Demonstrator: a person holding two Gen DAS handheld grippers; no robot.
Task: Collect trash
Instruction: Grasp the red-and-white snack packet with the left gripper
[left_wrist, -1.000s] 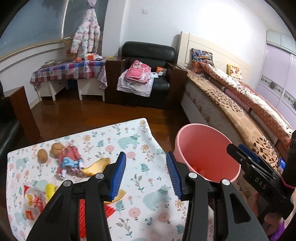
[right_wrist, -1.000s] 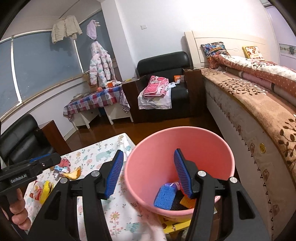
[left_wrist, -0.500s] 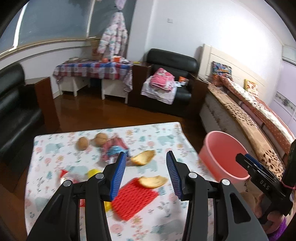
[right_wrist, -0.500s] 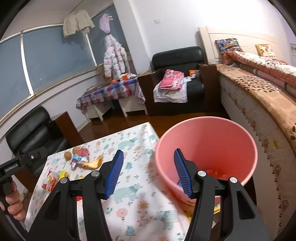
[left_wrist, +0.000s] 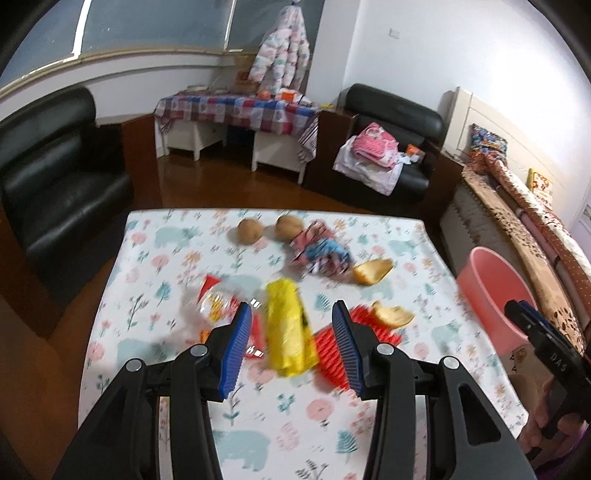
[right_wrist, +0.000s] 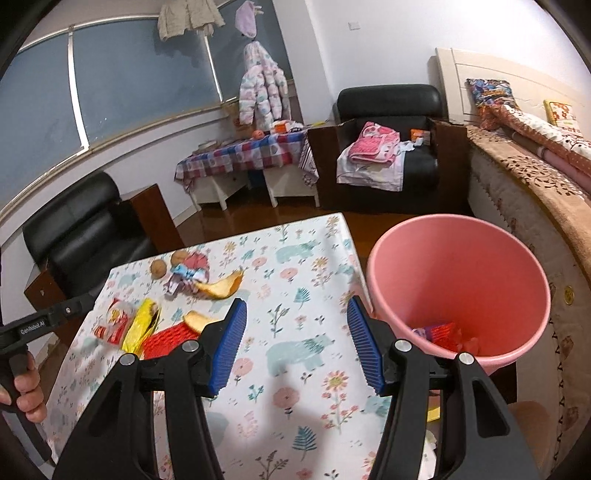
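Trash lies on a table with a floral cloth (left_wrist: 155, 295). My left gripper (left_wrist: 291, 347) is open and empty, hovering above a yellow wrapper (left_wrist: 290, 328) that lies partly on a red mesh sleeve (left_wrist: 328, 350). A clear snack bag (left_wrist: 214, 302), two orange peels (left_wrist: 371, 271), a crumpled colourful wrapper (left_wrist: 321, 253) and two brown round fruits (left_wrist: 249, 232) lie around. My right gripper (right_wrist: 295, 347) is open and empty over the table's right part, beside a pink bucket (right_wrist: 458, 258) holding some trash (right_wrist: 441, 334).
The bucket (left_wrist: 491, 295) stands off the table's right edge, by a bed (right_wrist: 535, 184). A black armchair (left_wrist: 55, 177) is at the left. A sofa with clothes (right_wrist: 384, 155) and a checked side table (right_wrist: 243, 155) are behind.
My left gripper has swung left from the bucket to over the yellow wrapper. My right gripper has swung left, so the bucket now sits to its right.
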